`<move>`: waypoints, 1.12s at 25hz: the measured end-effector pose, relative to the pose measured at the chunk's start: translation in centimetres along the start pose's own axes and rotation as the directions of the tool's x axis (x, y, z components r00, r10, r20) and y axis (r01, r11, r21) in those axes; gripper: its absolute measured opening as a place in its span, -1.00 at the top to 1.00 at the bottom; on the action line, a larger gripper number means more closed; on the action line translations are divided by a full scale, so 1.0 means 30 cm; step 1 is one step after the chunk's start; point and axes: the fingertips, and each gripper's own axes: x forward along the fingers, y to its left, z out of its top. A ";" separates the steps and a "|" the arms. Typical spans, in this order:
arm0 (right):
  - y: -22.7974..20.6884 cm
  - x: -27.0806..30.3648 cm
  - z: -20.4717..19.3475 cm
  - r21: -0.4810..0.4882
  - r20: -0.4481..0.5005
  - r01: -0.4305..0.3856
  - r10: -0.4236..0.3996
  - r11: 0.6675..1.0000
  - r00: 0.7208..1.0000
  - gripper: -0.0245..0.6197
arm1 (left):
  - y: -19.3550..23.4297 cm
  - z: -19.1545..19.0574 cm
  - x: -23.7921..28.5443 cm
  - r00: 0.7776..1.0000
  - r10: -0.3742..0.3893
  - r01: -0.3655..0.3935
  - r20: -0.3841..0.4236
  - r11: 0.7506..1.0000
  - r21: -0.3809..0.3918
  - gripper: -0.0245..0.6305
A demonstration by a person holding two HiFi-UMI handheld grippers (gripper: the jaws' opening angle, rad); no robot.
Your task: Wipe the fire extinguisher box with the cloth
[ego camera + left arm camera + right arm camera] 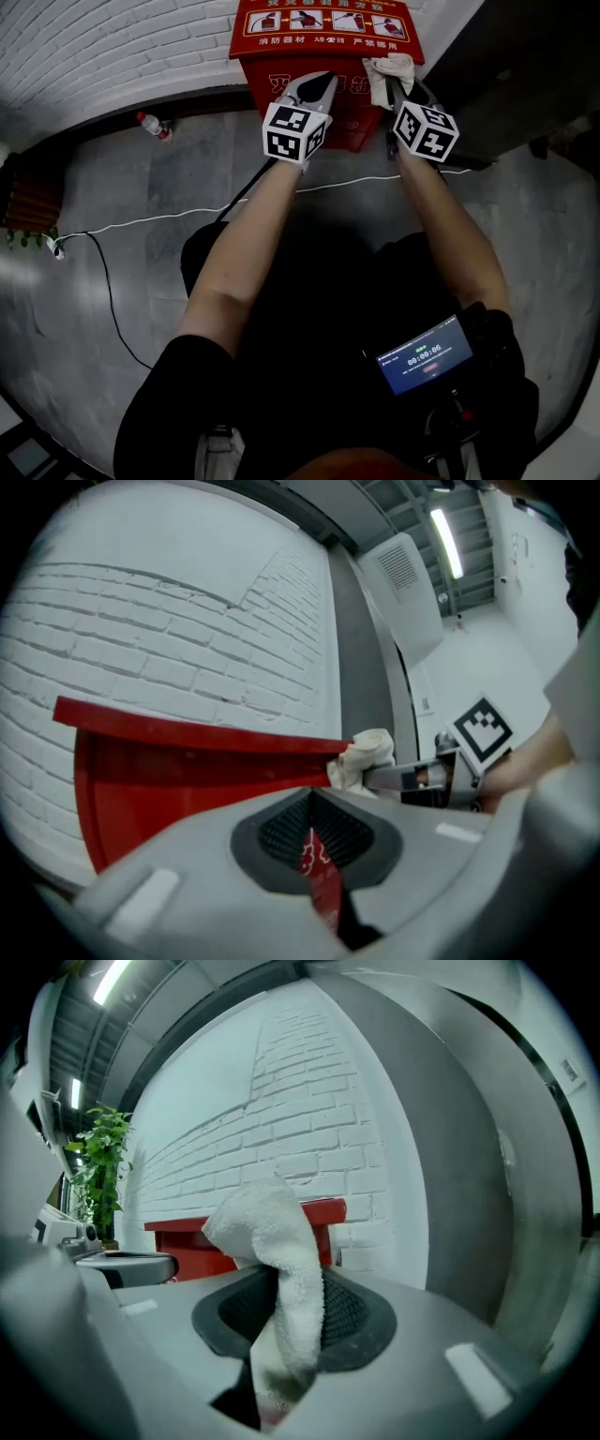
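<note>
The fire extinguisher box (pixel 323 42) is seen standing on the floor (pixel 187 187) against the brick wall (pixel 112 47), directly ahead of both tongs, with its long axis running from left to right across the person's front. The cloth (pixel 389 70) is clamped in the right tongs (pixel 401 92) and is held at the right end of the box's sloping lid, at or just above its front edge; contact with the lid cannot be confirmed. In the right gripper view the cloth (pixel 272 1241) is shown bunched upright between the pads, with the box (pixel 187 1241) lying just beyond it.

The left tongs (pixel 323 82) are closed together and nothing appears to be gripped; only a sliver of the box's printed red front is seen through the slit. They are held near the middle of the front face.

Since the cloth sits at the right end, the wipe is judged to be best carried leftward along the lid's length, the right hand being the one already in place.
</note>
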 end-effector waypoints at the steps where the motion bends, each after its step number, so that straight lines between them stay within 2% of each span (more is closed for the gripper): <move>1: -0.012 -0.004 0.000 -0.001 0.001 0.013 -0.013 1.000 1.000 0.55 | 0.009 -0.001 -0.010 1.000 0.006 -0.006 -0.002 1.000 0.002 0.93; 7: -0.082 -0.040 0.000 -0.012 -0.005 0.108 -0.108 0.994 0.994 0.56 | 0.104 -0.024 -0.098 0.997 0.064 -0.063 -0.038 0.998 0.027 0.93; 10: -0.077 -0.085 0.014 -0.029 0.001 0.116 -0.116 0.993 0.993 0.60 | 0.160 -0.024 -0.167 0.995 0.092 -0.091 -0.042 0.995 0.028 0.93; 14: 0.049 -0.133 0.073 -0.087 0.058 0.019 -0.014 0.996 0.998 0.61 | 0.230 0.006 -0.271 0.993 0.119 -0.118 -0.021 0.992 0.036 0.93; 17: 0.177 -0.129 0.109 -0.061 0.111 -0.060 0.066 0.996 0.992 0.61 | 0.247 0.038 -0.303 0.993 0.117 -0.111 -0.026 0.981 0.159 0.93; 18: 0.223 -0.123 0.107 -0.032 0.124 -0.082 0.085 0.996 0.989 0.61 | 0.241 0.048 -0.306 0.994 0.108 -0.103 -0.023 0.980 0.172 0.93; 20: 0.332 -0.108 0.083 0.003 0.143 -0.130 0.129 0.991 0.981 0.61 | 0.252 0.053 -0.323 0.993 0.119 -0.120 0.013 0.989 0.082 0.93; 22: 0.447 -0.091 0.042 0.007 0.160 -0.189 0.186 0.982 0.969 0.61 | 0.286 0.019 -0.349 0.986 0.163 -0.163 0.042 0.987 0.003 0.93; 25: 0.561 -0.064 -0.054 0.015 0.181 -0.270 0.263 0.963 0.948 0.62 | 0.320 -0.099 -0.374 0.980 0.198 -0.196 0.036 0.980 -0.039 0.93; 28: 0.606 -0.021 -0.165 0.017 0.179 -0.298 0.291 0.954 0.940 0.62 | 0.354 -0.222 -0.376 0.979 0.203 -0.204 -0.009 0.978 -0.050 0.93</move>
